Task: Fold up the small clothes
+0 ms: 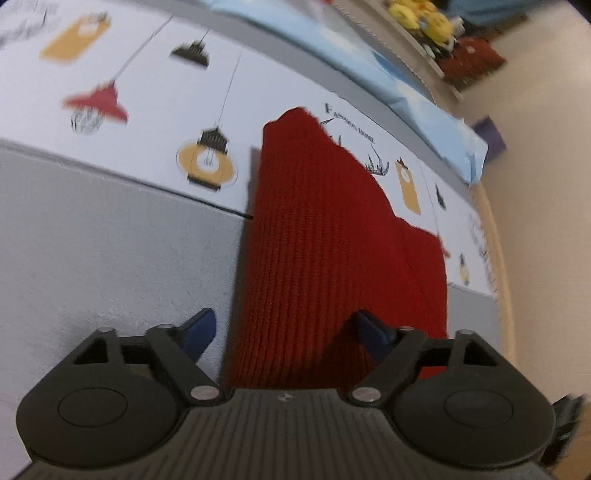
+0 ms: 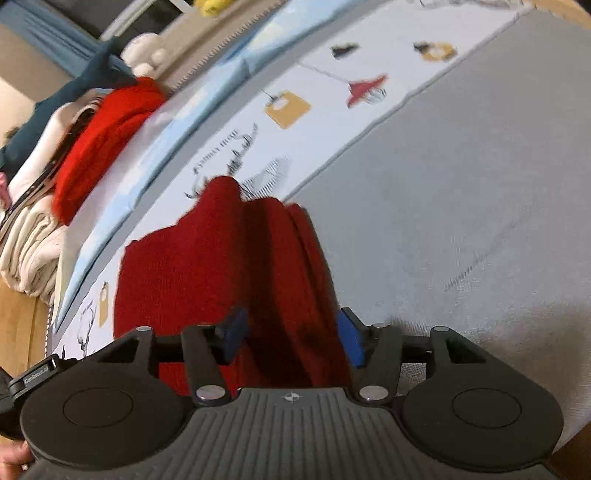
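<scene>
A dark red knitted garment (image 1: 321, 240) lies on the grey and white printed cloth (image 1: 110, 240). In the left wrist view my left gripper (image 1: 286, 332) is open, its blue fingertips (image 1: 201, 330) straddling the garment's near left edge. In the right wrist view the same red garment (image 2: 229, 266) lies bunched in lengthwise folds. My right gripper (image 2: 291, 336) is open, its blue pads (image 2: 349, 338) on either side of the garment's folded near edge. Whether either gripper touches the fabric is unclear.
A pile of clothes with a bright red knit (image 2: 107, 140), cream fabric (image 2: 29, 236) and dark teal cloth (image 2: 85, 81) sits at the left. A light blue sheet (image 1: 369, 70) runs along the far edge. Yellow soft toys (image 1: 421, 18) lie beyond. A wooden edge (image 2: 18, 325) shows at lower left.
</scene>
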Available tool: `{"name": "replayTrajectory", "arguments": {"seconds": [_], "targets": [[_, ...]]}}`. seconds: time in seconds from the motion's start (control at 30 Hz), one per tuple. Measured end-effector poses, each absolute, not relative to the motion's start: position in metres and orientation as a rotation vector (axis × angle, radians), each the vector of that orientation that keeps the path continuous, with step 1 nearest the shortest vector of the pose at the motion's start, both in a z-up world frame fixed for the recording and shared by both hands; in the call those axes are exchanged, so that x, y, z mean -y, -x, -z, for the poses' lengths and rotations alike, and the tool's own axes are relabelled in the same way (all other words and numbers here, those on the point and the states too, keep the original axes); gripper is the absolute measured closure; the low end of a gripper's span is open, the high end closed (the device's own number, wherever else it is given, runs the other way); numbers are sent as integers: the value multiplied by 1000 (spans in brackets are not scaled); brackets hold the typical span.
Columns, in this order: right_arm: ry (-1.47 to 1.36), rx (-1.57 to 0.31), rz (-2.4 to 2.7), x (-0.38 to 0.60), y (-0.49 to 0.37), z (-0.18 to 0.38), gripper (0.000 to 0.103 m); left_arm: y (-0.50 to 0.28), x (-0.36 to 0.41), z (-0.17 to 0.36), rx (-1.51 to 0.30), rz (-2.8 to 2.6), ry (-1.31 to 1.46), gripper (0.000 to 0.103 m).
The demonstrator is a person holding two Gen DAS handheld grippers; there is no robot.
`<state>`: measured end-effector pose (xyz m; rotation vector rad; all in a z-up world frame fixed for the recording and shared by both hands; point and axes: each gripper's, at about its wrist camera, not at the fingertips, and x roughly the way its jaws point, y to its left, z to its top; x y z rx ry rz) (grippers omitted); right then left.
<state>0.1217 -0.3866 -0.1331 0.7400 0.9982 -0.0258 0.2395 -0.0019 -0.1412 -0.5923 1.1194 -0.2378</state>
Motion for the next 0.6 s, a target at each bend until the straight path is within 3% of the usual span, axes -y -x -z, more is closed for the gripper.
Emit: {"name": "replayTrajectory", "arguments": {"seconds": [0.27, 0.37, 0.4, 0.5, 0.6], "targets": [[-814, -1176, 91, 385, -149, 183, 44, -265, 12, 181, -1156, 328, 719, 9], [-797, -1163, 41, 372, -155, 180, 65, -267, 14, 187, -1146, 329, 732, 10], [-777, -1155, 35, 367, -157, 178, 74, -267, 14, 185, -1139, 331, 727, 15], [-739, -1124, 61, 357, -160, 171, 80, -264, 12, 168, -1107, 342, 672, 37], [-713, -1076, 48, 341, -162, 160, 82, -260, -3, 141, -1072, 346, 576, 41]]}}
